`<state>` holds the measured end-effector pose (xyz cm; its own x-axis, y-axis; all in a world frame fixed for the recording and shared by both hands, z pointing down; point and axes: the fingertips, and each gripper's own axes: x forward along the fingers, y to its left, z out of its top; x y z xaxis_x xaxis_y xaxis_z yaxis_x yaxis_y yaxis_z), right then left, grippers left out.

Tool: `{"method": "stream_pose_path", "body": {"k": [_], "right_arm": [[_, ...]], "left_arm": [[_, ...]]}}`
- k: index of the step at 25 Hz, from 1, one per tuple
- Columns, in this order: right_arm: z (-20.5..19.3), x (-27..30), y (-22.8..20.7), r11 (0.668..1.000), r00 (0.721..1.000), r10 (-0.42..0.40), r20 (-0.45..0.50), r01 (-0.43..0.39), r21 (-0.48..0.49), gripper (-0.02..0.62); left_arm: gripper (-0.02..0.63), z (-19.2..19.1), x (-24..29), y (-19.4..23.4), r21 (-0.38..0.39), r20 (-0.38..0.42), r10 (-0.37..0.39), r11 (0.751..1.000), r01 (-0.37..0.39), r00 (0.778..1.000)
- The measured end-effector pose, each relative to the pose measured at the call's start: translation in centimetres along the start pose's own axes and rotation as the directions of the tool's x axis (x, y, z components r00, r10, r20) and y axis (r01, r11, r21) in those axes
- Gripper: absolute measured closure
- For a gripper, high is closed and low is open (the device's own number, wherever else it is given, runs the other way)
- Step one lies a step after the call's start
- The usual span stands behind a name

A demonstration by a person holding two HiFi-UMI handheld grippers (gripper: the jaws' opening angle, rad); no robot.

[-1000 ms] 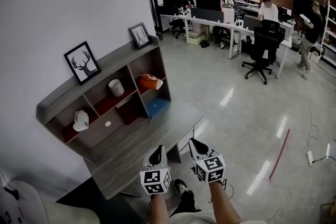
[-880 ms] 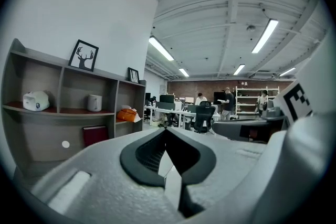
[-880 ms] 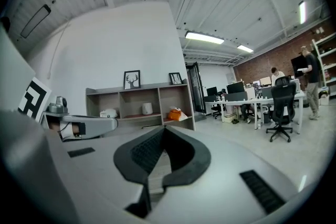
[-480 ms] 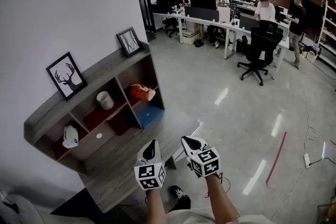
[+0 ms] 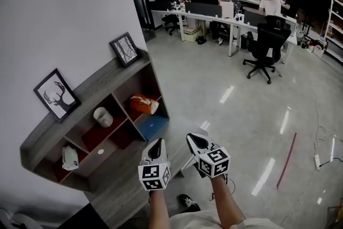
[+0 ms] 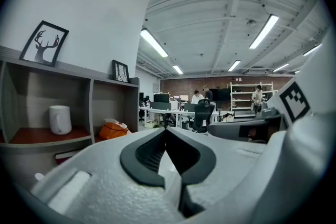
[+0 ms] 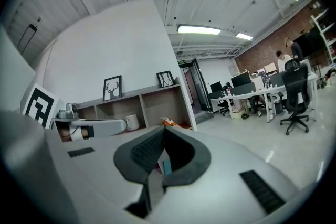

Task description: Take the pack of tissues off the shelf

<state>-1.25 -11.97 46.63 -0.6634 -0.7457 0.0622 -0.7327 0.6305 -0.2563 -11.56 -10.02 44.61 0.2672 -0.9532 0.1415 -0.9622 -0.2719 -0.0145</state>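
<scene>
We see the orange soft tissue pack (image 5: 143,104) in the upper right compartment of the grey wooden shelf unit (image 5: 107,86). Our left gripper (image 5: 157,145) and right gripper (image 5: 195,140) are well apart from it, both with jaws closed and empty.

Shows left gripper (image 6: 166,131), jaws together, nothing between. Beyond: shelf (image 6: 89,110) with white canister (image 6: 60,119) in one compartment, orange pack (image 6: 113,130) in the next, deer picture (image 6: 44,43) atop.
</scene>
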Motion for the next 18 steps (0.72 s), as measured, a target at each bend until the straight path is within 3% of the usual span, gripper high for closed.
{"method": "stream_pose_path", "body": {"k": [8, 12, 16, 18], "right_arm": [[-2.5, 6.4, -1.5, 0.997, 0.998, 0.052, -0.029, -0.050, 0.062, 0.580], [-2.6, 8.9, -2.1, 0.995, 0.999, 0.035, -0.021, -0.033, 0.094, 0.580], [-1.8, 9.4, -3.3, 0.979, 0.999, 0.032, 0.037, -0.038, 0.201, 0.580], [-1.6, 9.3, -3.8, 0.979, 0.999, 0.019, 0.038, -0.026, 0.203, 0.580]], "left_arm": [[0.598, -2.6, 3.4, 5.2, 0.006, -0.060, 0.043, 0.999, -0.042, 0.997], [0.598, -3.0, 4.6, 8.3, -0.011, -0.069, 0.073, 0.997, -0.074, 0.995], [0.598, -3.3, 6.1, 9.1, -0.038, -0.071, 0.057, 0.997, -0.060, 0.996], [0.598, -3.7, 6.6, 8.8, -0.048, -0.074, 0.037, 0.998, -0.040, 0.997]]}}
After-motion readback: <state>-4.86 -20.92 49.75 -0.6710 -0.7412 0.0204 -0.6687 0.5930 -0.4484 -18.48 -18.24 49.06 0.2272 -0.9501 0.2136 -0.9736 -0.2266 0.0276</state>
